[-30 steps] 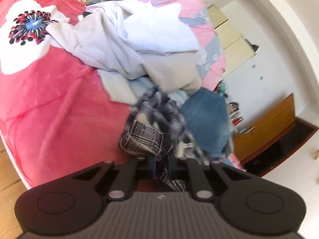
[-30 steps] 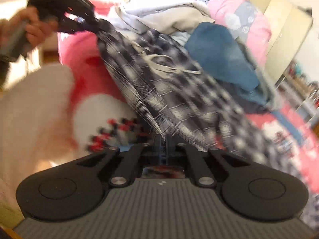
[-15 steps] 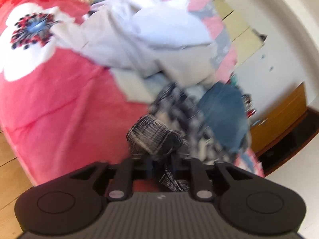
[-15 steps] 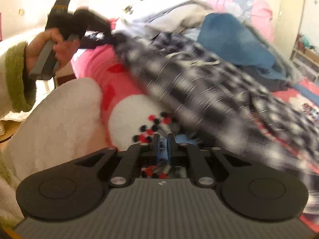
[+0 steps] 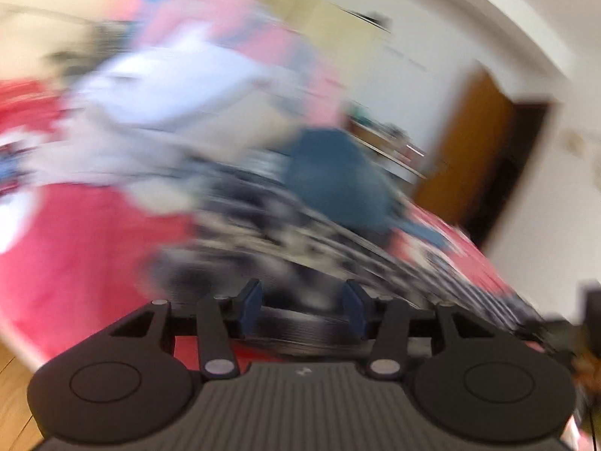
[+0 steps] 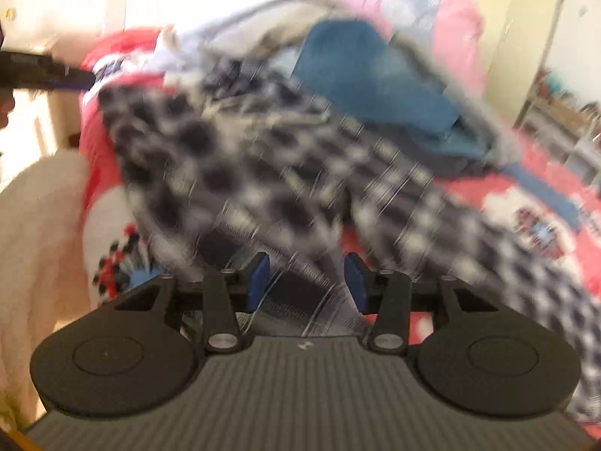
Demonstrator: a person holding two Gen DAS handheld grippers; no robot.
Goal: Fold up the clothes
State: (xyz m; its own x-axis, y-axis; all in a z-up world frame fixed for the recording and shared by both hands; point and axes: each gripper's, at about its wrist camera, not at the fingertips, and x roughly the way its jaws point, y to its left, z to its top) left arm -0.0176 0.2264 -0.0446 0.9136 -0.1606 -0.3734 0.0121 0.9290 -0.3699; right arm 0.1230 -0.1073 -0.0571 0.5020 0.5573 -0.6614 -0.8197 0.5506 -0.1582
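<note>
A red flowered blanket (image 6: pixel 533 203) covers the bed. Both the left gripper (image 5: pixel 303 306) and right gripper (image 6: pixel 307 281) stand with jaws spread wide, holding nothing. The black-and-white plaid garment (image 6: pixel 233 173) lies blurred across the blanket just ahead, beside a blue garment (image 6: pixel 372 79).

No legible text, label, brand, number or sign found in either view; motion blur obscures all surfaces that might carry any.

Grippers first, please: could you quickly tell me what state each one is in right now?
Left gripper: open, holding nothing; the plaid garment lies just ahead.
Right gripper: open, gripping nothing, plaid cloth between its fingers.
</note>
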